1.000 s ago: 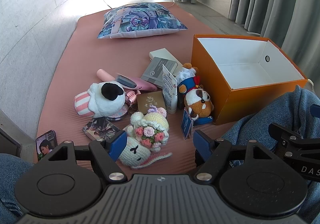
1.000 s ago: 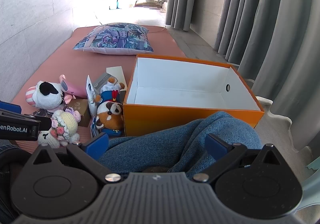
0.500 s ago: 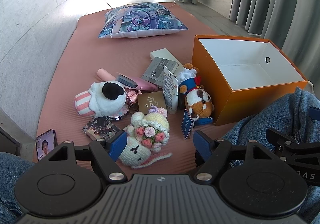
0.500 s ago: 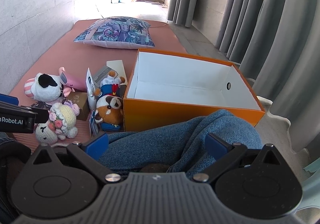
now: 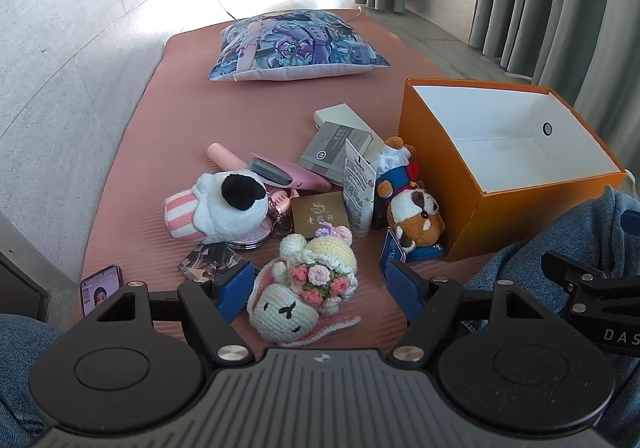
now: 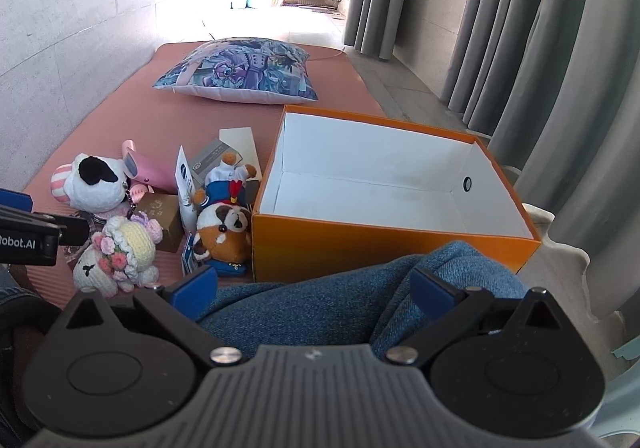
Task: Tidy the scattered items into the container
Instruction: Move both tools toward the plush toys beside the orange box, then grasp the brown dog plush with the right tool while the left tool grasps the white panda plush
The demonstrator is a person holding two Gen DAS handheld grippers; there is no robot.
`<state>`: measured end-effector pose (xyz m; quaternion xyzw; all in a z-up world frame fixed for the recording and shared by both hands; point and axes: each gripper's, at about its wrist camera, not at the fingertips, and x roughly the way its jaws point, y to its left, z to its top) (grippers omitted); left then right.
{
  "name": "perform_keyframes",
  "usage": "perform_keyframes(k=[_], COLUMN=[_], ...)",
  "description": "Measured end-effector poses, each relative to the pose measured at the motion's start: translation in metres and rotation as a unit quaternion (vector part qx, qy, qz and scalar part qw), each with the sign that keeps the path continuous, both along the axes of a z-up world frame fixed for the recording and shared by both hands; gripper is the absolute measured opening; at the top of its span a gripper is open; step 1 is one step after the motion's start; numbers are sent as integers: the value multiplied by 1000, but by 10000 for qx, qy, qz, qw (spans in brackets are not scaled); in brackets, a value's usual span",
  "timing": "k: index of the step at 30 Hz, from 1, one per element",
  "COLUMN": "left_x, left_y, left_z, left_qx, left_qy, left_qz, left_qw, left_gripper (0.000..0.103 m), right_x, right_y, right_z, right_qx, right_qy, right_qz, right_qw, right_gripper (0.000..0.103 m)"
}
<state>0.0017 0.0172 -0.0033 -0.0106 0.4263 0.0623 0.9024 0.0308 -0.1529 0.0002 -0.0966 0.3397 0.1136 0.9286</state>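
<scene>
Left hand-held gripper gapes wide around the crocheted bunny, not gripping. Right hand-held gripper spread empty above a denim knee. Toy clutter at 12 o'clock; orange box at 2 o'clock, empty.

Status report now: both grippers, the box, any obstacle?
Left gripper open over crocheted bunny. Right gripper open, empty, above denim knee. Orange box empty. Knee is between right gripper and box.

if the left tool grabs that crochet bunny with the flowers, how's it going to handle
The crochet bunny looks like soft stuffed yarn, so it will probably squash between the left tool pads and weigh little. Its loose pink ears trailing on the mat may dangle. Breakage seems unlikely.
</scene>
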Motion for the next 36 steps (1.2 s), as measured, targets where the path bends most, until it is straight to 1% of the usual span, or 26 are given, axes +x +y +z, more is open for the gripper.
perform_keyframes(k=[3, 7, 10, 12, 14, 15, 16, 17, 18, 19, 20, 21, 23, 24, 25, 26, 27, 29, 31, 33, 36], left_x=[3, 8, 12, 15, 19, 21, 23, 24, 26, 28, 30, 31, 36, 38, 40, 41, 43, 48, 54, 59, 66], left_y=[9, 21, 28, 32, 36, 38, 40, 41, 43, 45, 47, 49, 54, 55, 57, 58, 58, 58, 59, 59, 60], left_z=[2, 4, 6, 7, 8, 8, 8, 8, 8, 8, 8, 7, 5, 4, 2, 1, -1, -5, -10, -17, -33], left_qx=[-3, 8, 29, 10, -38, -51, -53, -45, -27, -4, 26, 68, 232, 346, 501, 679, 858, 1205, 1389, 1555, 1948], left_qy=[-22, -62, -117, -158, -169, -168, -176, -190, -196, -198, -198, -199, -194, -188, -175, -167, -157, -69, 58, 236, 480], left_qz=[78, 86, -10, -98, -203, -265, -334, -393, -448, -496, -541, -583, -688, -766, -876, -984, -1079, -1298, -1553, -1840, -2204], left_qw=[10000, 9999, 9999, 9998, 9996, 9995, 9993, 9990, 9988, 9986, 9983, 9981, 9972, 9963, 9947, 9927, 9903, 9842, 9780, 9703, 9546], left_gripper=[86, 80, 75, 73, 63, 58, 54, 52, 47, 45, 44, 43, 43, 45, 56, 60, 62, 63, 71, 72, 72], right_x=[9, 23, 33, 39, 45, 49, 51, 54, 56, 59, 62, 66, 73, 78, 81, 85, 88, 94, 100, 105, 110], right_y=[4, 8, 17, 26, 33, 38, 41, 45, 49, 54, 58, 62, 69, 73, 76, 80, 83, 86, 88, 90, 91], right_z=[5, 10, 12, 11, 9, 8, 6, 5, 4, 2, -1, -3, -9, -13, -15, -19, -22, -26, -29, -31, -33], right_qx=[239, 702, 686, 639, 627, 642, 638, 623, 610, 587, 567, 549, 468, 409, 365, 287, 205, 94, 36, 1, -12], right_qy=[-100, -245, -281, -210, -92, -29, -2, 19, 46, 77, 132, 190, 299, 376, 420, 469, 506, 574, 651, 676, 728], right_qz=[215, 522, 720, 922, 1057, 1134, 1170, 1202, 1257, 1302, 1364, 1407, 1454, 1511, 1556, 1612, 1653, 1724, 1768, 1802, 1875], right_qw=[9994, 9959, 9946, 9935, 9924, 9915, 9911, 9908, 9902, 9897, 9889, 9884, 9878, 9870, 9863, 9854, 9847, 9833, 9821, 9813, 9796], right_gripper=[102, 102, 102, 95, 81, 76, 67, 61, 59, 56, 53, 51, 47, 46, 46, 46, 46, 46, 46, 46, 46])
